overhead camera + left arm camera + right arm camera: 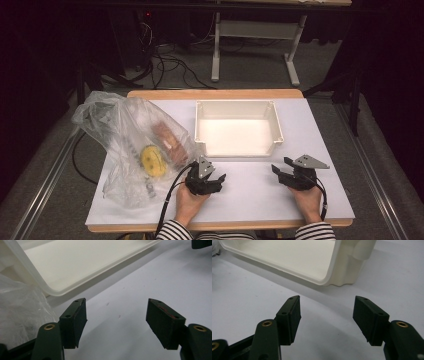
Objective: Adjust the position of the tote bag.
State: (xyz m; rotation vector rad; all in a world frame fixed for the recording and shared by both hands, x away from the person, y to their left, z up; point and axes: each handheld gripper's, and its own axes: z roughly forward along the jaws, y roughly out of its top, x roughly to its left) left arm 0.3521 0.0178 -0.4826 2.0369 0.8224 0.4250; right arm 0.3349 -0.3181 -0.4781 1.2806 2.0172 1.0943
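2 grippers, left [212, 181] and right [284, 175], jaws apart, empty. Bag [131, 145] beside tub [238, 128]. Advice: pinch bag mouth first, lift slowly.

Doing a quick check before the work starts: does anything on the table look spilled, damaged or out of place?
Nothing looks spilled or broken. The crumpled clear plastic bag lies slumped on the table's left side, hanging past the edge, with a yellow sponge-like item and a brownish block inside. The empty cream plastic bin sits square.
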